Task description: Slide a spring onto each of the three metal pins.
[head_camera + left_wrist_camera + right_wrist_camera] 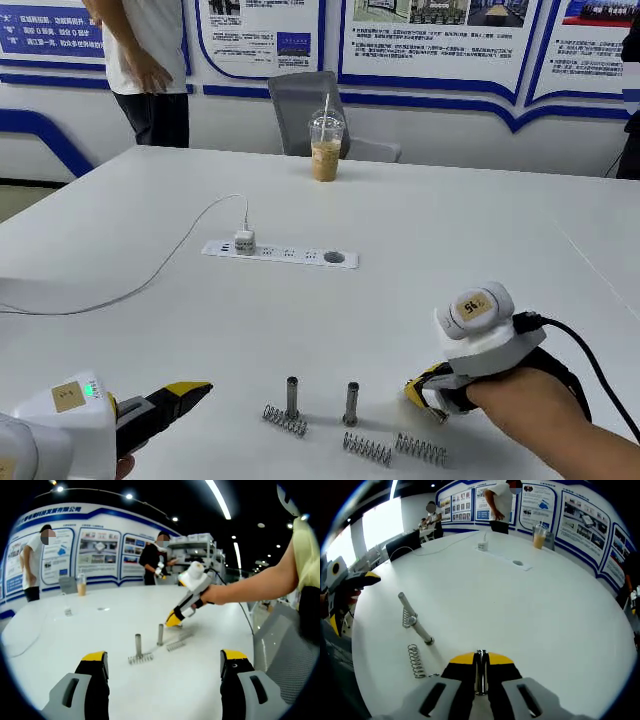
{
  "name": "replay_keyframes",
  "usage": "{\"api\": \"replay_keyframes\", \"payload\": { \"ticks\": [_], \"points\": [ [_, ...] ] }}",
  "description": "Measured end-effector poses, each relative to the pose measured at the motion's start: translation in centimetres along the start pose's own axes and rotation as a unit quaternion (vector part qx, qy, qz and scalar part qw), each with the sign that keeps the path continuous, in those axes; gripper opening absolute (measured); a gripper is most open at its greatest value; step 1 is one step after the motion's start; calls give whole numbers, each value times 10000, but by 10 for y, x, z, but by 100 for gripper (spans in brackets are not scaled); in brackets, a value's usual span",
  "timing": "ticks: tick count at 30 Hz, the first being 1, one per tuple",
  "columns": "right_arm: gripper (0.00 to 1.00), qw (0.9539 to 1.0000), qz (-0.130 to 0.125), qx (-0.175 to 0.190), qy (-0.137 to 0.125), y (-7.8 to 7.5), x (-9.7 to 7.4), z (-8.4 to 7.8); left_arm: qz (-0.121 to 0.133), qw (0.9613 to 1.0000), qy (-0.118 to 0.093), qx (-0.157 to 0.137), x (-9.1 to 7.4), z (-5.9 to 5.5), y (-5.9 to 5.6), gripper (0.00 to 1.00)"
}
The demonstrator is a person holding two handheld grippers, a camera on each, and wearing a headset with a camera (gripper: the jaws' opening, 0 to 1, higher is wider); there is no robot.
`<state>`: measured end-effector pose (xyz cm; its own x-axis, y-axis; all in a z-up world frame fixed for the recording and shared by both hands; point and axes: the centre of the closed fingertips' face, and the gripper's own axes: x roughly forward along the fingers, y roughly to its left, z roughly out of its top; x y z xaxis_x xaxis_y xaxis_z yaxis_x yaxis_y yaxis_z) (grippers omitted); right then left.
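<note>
Two metal pins (292, 395) (352, 402) stand upright near the table's front edge. Three springs lie flat by them: one (284, 420) at the left pin's foot, two more (367, 449) (420, 449) further right. My right gripper (425, 398) is low over the table just right of the pins; the right gripper view has its jaws shut on a thin metal pin (480, 672). My left gripper (190, 390) hovers at the left, apart from the pins. Its fingers (95, 680) stand wide open with nothing between them, facing the pins (138, 645) and springs (176, 645).
A white power strip (290, 254) with a plugged charger and trailing cable lies mid-table. An iced drink cup (326, 145) stands at the far edge before a grey chair (310, 105). A person (150, 60) stands at the back left.
</note>
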<state>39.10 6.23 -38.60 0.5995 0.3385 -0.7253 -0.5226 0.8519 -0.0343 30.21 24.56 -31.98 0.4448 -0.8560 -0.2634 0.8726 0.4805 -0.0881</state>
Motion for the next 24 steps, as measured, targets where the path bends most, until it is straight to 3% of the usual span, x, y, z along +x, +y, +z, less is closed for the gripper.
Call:
{"api": "replay_keyframes", "payload": {
  "ticks": [24],
  "points": [
    [9, 9985, 61, 47, -546, 14, -30, 5, -55, 10000, -37, 67, 0, 3, -2, 94]
  ]
}}
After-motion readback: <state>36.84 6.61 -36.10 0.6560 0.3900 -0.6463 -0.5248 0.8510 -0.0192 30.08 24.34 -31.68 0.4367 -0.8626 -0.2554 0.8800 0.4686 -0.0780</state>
